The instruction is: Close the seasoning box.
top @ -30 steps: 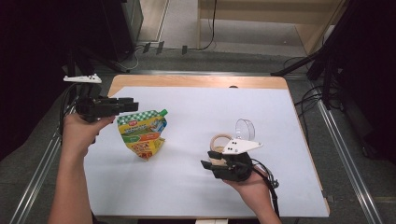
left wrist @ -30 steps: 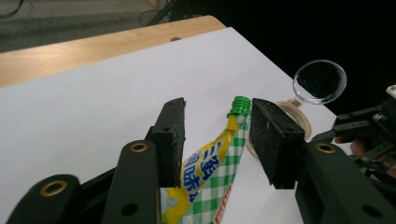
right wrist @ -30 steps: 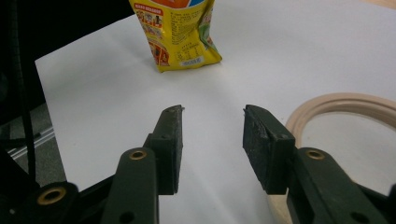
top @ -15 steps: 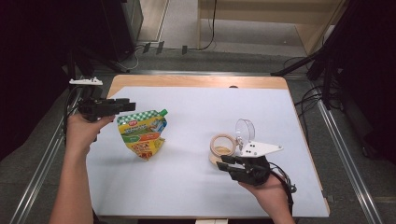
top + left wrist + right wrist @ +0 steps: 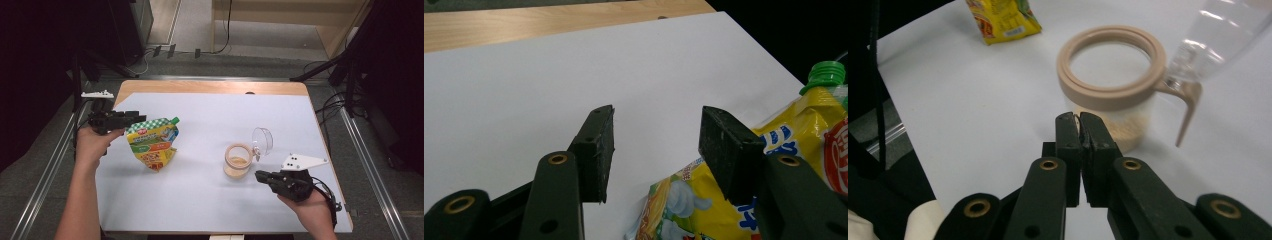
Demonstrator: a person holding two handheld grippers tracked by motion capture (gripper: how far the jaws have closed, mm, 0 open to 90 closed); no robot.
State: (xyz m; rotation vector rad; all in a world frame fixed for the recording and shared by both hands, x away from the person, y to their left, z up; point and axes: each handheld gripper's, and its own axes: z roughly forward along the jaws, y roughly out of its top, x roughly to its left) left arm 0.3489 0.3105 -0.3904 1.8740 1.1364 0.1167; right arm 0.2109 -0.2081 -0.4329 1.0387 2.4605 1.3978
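A yellow and green snack pouch [image 5: 151, 145] with a green screw cap lies on the white table sheet at the left. My left gripper [image 5: 136, 119] hovers at its top left corner. Its jaws have just been opening. In the left gripper view the left gripper [image 5: 656, 122] stands open, the pouch [image 5: 684, 210] lying under and beside the right-hand pad, not pressed. A small clear jar [image 5: 238, 161] with a beige rim stands at the centre right, its clear lid [image 5: 263, 140] flipped open. My right gripper [image 5: 260, 175] sits just right of the jar, shut on nothing [image 5: 1078, 118].
The white sheet [image 5: 210, 120] covers a wooden table [image 5: 210, 87] whose bare strip shows at the far edge. Metal rails run along both sides. Cables lie on the floor beyond the table. The right hand rests near the sheet's front right corner.
My right gripper has slid to the right, away from the jar, and its jaws have closed. My left gripper has sunk a little toward the pouch's top.
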